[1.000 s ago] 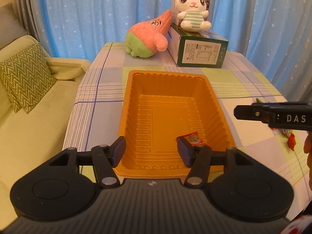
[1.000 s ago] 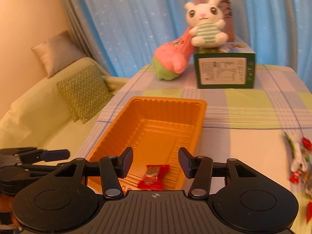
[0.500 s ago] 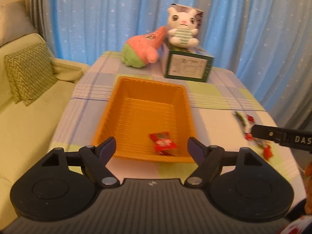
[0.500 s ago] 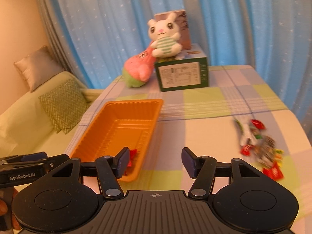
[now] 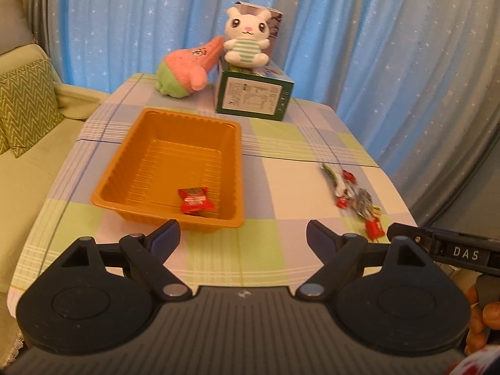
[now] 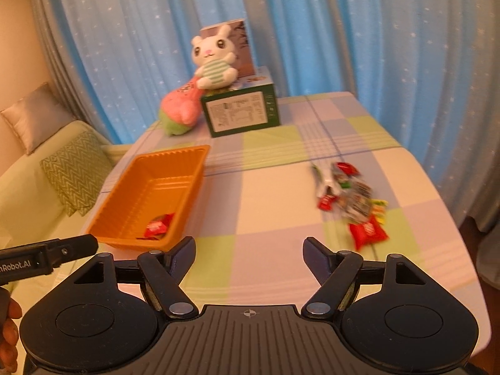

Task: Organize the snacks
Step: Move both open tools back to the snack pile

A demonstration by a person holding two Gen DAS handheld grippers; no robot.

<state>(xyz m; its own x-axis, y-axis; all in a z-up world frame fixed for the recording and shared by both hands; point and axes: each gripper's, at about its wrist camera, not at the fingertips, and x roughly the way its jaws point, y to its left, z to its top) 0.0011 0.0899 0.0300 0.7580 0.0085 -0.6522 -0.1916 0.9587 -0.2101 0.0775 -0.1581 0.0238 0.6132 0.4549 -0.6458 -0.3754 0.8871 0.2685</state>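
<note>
Both tools have drawn back from the orange ribbed plastic tray, jaws opening, empty; the loose heap of foil-wrapped snacks lies ahead-right of the right tool, nearer it than the left tool.

"DAS" stands in white on the right gripper, at the left view's right edge. "nRobot.AI", cut off, stands on the left gripper. The box label is unreadable.

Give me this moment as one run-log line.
tray: two red snacks inside | pile: loose on cloth, outside tray | left gripper: opening, empty | right gripper: opening, empty | next: probably pile
</note>
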